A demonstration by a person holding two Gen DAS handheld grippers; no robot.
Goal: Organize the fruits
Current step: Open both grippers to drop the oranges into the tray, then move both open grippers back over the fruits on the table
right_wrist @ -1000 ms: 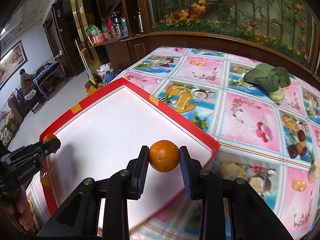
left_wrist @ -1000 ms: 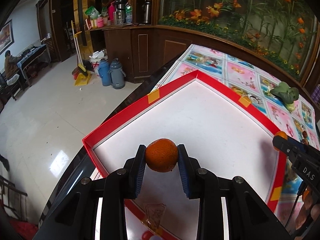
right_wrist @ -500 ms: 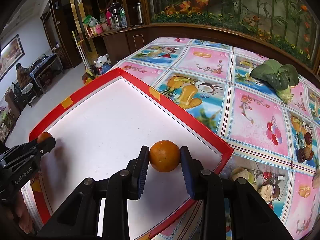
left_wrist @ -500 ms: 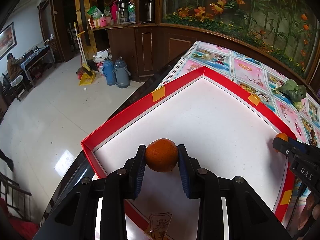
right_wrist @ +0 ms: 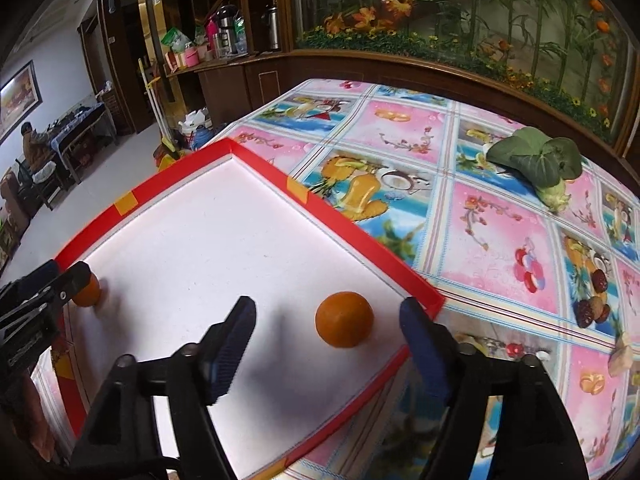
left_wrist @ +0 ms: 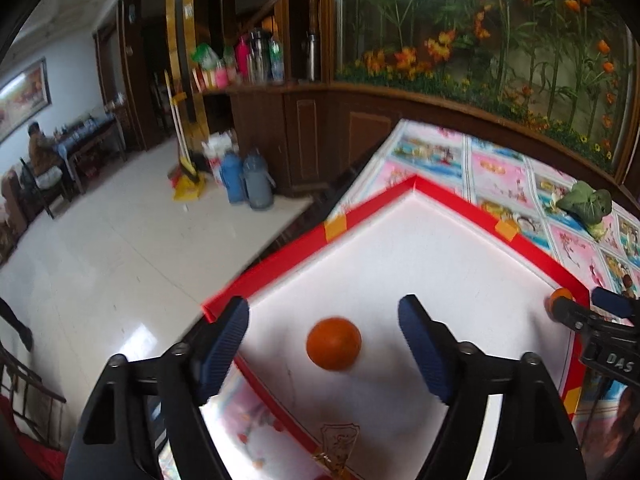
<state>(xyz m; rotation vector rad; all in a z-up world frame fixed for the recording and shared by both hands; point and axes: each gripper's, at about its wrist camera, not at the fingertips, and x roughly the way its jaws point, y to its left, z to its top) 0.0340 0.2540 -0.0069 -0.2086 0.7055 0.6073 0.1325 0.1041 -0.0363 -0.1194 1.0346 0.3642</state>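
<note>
A shallow red-rimmed box with a white floor [left_wrist: 404, 240] [right_wrist: 224, 240] lies on the table. In the left wrist view my left gripper [left_wrist: 324, 332] is open, and an orange [left_wrist: 334, 343] sits on the white floor between its wide-apart fingers, near the box's left corner. In the right wrist view my right gripper [right_wrist: 326, 334] is open around a second orange [right_wrist: 345, 325] resting just inside the box's right rim. Each gripper shows at the edge of the other's view, with the other orange [left_wrist: 557, 298] [right_wrist: 87, 291] partly hidden behind it.
The table wears a colourful fruit-print cloth [right_wrist: 500, 216]. A leafy green vegetable [right_wrist: 536, 162] lies at its far right. The table's left edge drops to a tiled floor [left_wrist: 100, 260] with flasks and a broom. A wood-and-glass planter wall [right_wrist: 440, 60] runs behind the table.
Both grippers have opened and let go of their oranges, which now rest on the box floor. Both were shut on the oranges half a second ago.
</note>
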